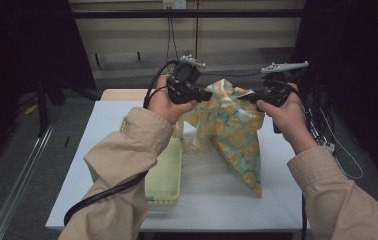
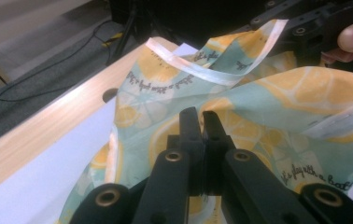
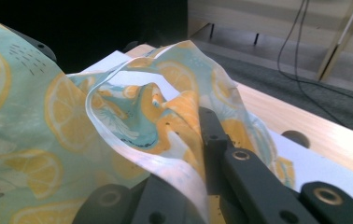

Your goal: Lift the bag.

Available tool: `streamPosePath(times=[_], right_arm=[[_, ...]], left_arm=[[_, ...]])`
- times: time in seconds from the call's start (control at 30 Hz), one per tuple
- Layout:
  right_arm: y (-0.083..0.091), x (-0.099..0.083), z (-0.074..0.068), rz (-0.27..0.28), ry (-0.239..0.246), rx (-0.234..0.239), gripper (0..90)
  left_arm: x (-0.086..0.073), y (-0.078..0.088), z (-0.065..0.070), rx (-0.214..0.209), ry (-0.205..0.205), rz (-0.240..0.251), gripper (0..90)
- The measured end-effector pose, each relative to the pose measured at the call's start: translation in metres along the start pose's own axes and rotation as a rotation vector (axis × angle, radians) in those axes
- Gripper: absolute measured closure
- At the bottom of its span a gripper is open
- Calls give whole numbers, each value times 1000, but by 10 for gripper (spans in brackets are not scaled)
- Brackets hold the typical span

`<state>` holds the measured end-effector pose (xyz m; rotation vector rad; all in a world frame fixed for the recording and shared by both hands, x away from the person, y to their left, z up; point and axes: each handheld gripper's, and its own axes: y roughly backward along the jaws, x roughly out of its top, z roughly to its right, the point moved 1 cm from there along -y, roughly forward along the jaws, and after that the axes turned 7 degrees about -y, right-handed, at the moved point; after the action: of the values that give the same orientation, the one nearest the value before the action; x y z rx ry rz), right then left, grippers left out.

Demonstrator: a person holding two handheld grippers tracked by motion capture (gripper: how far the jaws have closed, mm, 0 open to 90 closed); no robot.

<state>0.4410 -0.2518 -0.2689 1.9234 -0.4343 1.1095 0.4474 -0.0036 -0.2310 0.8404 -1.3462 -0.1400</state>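
The lemon-print cloth (image 1: 232, 132) hangs above the white surface (image 1: 212, 195), stretched between the 2 claws and sagging to a point near the surface's front right part. It looks like a thin woven piece, perhaps a bag or small garment, with a white bound hem (image 2: 221, 77) running along its top edge. I judge it light and very soft: it drapes in loose folds, collapses wherever it is unsupported, and will swing or twist with any hand motion. It does not look slippery or fragile, though a thin hem can creep out of a narrow pinch if pulled hard.

The left claw (image 1: 204, 95) is closed on the cloth; in the left gripper view its jaws stand pressed together with the printed fabric caught between them. The right claw (image 1: 251, 96) is likewise closed on the cloth, and in the right gripper view the hem folds over 1 jaw while fabric bunches at the tips.

The best places to take hold seem to be the hemmed edge or the corners, where the doubled fabric gives the pads more to bite on; gripping mid-panel would only gather a wad.

Count: 1 cloth, 2 claws, 1 pale yellow plastic basket (image 1: 169, 172) resting on the surface to the left of the cloth, and 1 surface.
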Motion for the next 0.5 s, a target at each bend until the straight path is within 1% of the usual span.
streamPosePath(times=[0.07, 0.2, 0.3, 0.5], right_arm=[[-4, -2, -4, -4, 1, 15, 900], [-12, -6, -12, -24, 3, 50, 900], [-17, -8, -17, -33, 2, 72, 899], [-26, -16, -24, -38, -5, 102, 899]], left_arm=[[-5, 2, 0, -9, 8, 4, 900], [-13, 6, -2, -8, 15, 2, 887], [-19, 9, -4, -16, 25, 1, 877], [-33, 12, -7, -29, 45, -3, 860]])
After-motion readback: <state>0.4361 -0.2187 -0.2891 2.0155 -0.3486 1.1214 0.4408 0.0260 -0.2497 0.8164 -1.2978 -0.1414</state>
